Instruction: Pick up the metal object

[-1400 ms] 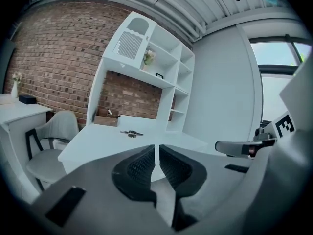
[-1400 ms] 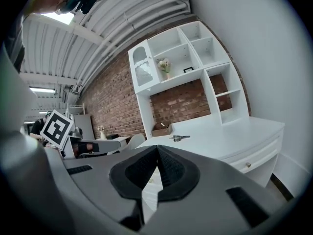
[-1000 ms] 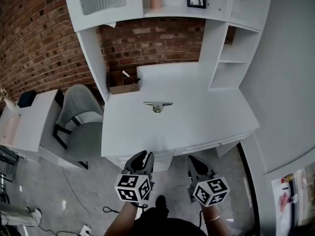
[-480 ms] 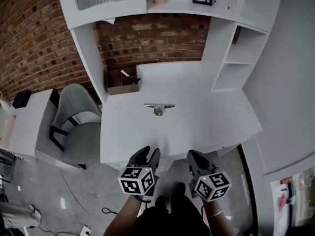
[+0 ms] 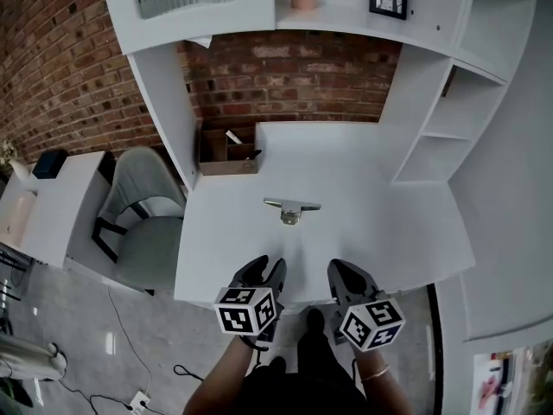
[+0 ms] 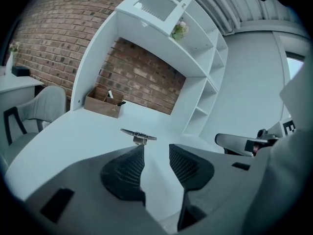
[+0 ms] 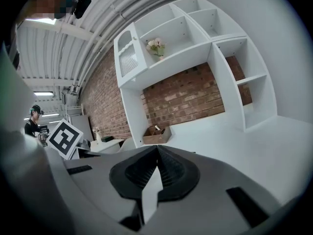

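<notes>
The metal object (image 5: pixel 292 207), a slim silver bar on a short stem, lies on the white desk (image 5: pixel 380 232) near its middle. In the left gripper view the metal object (image 6: pixel 139 136) sits just beyond the jaw tips. My left gripper (image 5: pixel 268 268) hovers at the desk's front edge, a short way in front of the object; its jaws are opening, with nothing between them (image 6: pixel 156 151). My right gripper (image 5: pixel 342 271) is beside it to the right, also at the front edge, with its tips (image 7: pixel 157 149) touching and nothing held.
A brown wooden box (image 5: pixel 226 150) with small items stands at the desk's back left against the brick wall. White shelves (image 5: pixel 441 119) rise at the right and overhead. A grey chair (image 5: pixel 143 219) stands left of the desk.
Both grippers have come forward from over the floor to the desk's front edge. The left jaws have spread apart. The metal object has not moved on the desk.
</notes>
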Action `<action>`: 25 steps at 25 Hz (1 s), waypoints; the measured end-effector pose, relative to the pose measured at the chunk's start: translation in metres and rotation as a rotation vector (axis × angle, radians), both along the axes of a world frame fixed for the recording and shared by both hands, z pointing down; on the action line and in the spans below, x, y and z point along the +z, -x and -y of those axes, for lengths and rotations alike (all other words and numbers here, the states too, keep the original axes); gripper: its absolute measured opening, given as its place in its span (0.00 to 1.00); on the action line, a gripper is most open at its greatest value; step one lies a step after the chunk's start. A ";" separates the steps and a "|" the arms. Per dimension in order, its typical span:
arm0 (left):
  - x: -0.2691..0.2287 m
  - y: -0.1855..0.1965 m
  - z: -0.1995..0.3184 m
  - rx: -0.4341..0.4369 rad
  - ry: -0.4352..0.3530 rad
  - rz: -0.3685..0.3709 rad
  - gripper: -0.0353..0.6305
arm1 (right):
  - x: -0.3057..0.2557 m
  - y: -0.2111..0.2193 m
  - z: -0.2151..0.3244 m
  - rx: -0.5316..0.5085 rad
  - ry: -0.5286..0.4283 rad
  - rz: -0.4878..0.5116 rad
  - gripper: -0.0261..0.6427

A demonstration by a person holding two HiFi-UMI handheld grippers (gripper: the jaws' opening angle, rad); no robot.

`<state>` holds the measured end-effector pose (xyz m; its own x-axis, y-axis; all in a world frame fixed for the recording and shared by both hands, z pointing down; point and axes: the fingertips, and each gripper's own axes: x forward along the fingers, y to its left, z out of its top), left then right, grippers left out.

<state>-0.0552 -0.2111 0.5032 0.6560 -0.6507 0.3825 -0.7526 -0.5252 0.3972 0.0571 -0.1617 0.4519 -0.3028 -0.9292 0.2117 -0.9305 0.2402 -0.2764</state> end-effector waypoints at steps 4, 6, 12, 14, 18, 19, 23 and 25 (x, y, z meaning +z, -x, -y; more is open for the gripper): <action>0.007 -0.016 0.027 -0.058 0.053 -0.021 0.27 | -0.001 -0.018 0.034 -0.052 0.005 0.011 0.05; 0.012 -0.025 0.040 -0.085 0.079 -0.025 0.27 | 0.001 -0.028 0.050 -0.073 0.011 0.018 0.05; 0.030 -0.045 0.077 -0.182 0.137 0.002 0.27 | 0.012 -0.050 0.093 -0.164 0.051 0.027 0.05; 0.037 -0.050 0.089 -0.215 0.164 -0.004 0.27 | 0.016 -0.055 0.107 -0.193 0.065 0.030 0.05; 0.047 -0.058 0.109 -0.280 0.219 -0.055 0.27 | 0.024 -0.060 0.132 -0.248 0.088 0.038 0.05; 0.049 -0.060 0.114 -0.295 0.230 -0.064 0.27 | 0.026 -0.061 0.137 -0.262 0.093 0.041 0.05; 0.058 -0.065 0.130 -0.353 0.261 -0.086 0.27 | 0.037 -0.061 0.154 -0.317 0.118 0.047 0.05; 0.064 -0.068 0.138 -0.376 0.290 -0.105 0.27 | 0.042 -0.060 0.161 -0.336 0.131 0.052 0.05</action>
